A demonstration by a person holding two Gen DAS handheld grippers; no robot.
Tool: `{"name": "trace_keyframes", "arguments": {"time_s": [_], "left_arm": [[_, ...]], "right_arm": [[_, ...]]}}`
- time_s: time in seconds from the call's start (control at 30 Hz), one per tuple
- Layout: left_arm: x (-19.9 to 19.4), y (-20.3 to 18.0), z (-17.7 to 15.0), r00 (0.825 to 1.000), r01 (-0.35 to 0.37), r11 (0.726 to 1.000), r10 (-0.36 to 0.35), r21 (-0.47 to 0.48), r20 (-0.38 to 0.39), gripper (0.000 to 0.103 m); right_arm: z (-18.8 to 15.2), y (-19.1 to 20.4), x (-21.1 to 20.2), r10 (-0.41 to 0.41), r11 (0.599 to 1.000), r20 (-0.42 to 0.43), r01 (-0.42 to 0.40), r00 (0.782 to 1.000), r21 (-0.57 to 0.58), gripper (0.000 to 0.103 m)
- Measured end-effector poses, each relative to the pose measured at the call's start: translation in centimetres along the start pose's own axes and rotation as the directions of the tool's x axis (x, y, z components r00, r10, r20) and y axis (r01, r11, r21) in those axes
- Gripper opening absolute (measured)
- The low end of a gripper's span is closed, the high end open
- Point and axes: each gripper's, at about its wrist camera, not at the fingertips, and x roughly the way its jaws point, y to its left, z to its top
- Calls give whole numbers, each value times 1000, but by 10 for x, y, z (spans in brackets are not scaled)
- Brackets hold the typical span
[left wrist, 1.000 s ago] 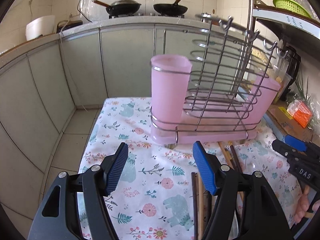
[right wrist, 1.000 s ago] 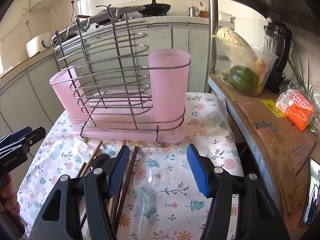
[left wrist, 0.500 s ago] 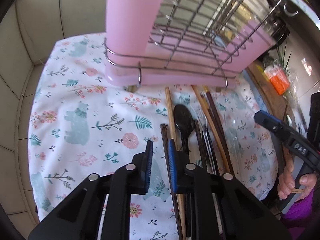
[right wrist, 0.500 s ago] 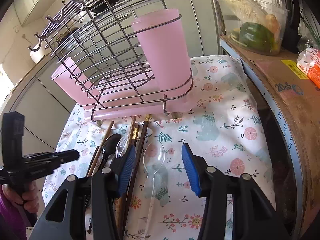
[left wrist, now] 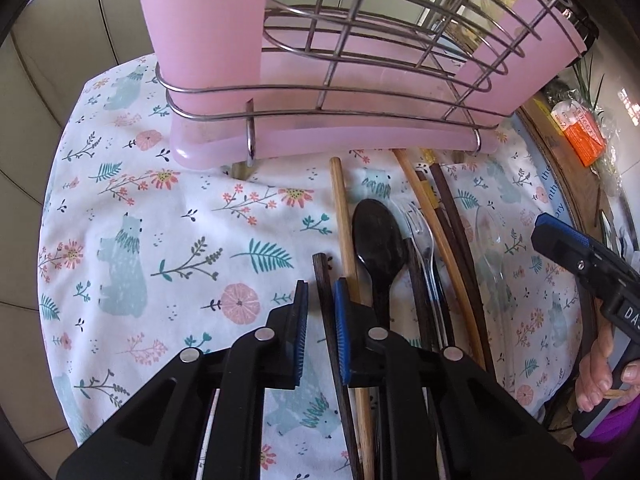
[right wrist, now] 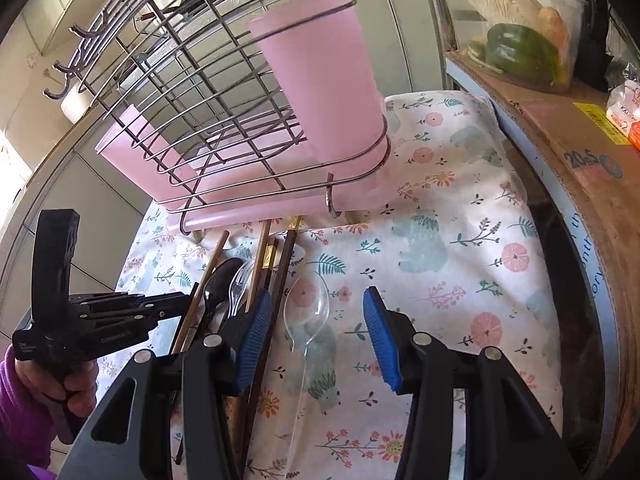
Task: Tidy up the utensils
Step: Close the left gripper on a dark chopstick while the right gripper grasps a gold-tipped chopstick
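Note:
Several utensils lie side by side on the floral cloth point(left wrist: 160, 240) in front of a wire rack with pink cups point(left wrist: 320, 140): wooden chopsticks, a black spoon point(left wrist: 376, 236), a clear fork point(left wrist: 420, 224) and a clear spoon point(right wrist: 308, 308). My left gripper point(left wrist: 320, 320) points steeply down. Its jaws are narrow, and the end of a dark chopstick point(left wrist: 322, 276) lies between the pads with a slit of cloth showing on the left side. My right gripper point(right wrist: 318, 340) stands open above the clear spoon, not touching it. A dark chopstick point(right wrist: 280, 280) runs under its left finger.
The rack point(right wrist: 280, 208) stands just behind the utensils, with a tall pink cup point(right wrist: 320, 80) at its right end. A cardboard box point(right wrist: 580, 152) borders the cloth on the right, with a bag of vegetables point(right wrist: 520, 48) and an orange packet point(left wrist: 580, 136) on it. Hands in purple sleeves hold both grippers.
The left gripper has tipped down and sunk toward the utensils, its jaws narrowing from wide to a slit around the dark chopstick. The right gripper tilted down and its jaws narrowed slightly.

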Motion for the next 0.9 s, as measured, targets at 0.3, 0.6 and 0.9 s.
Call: {"name": "trace_keyframes", "arguments": {"time_s": [0.3, 0.6, 0.9], "left_arm": [[-6, 24, 0, 999, 40, 992, -37, -121, 26, 6], [-25, 56, -15, 997, 64, 974, -52, -216, 60, 5], [-22, 56, -12, 998, 51, 980, -43, -193, 46, 6]], "right_arm": [[11, 9, 31, 56, 998, -108, -53, 993, 34, 32], [20, 34, 63, -13, 1000, -189, 9, 982, -23, 13], [24, 36, 68, -56, 998, -243, 45, 968, -50, 13]]}}
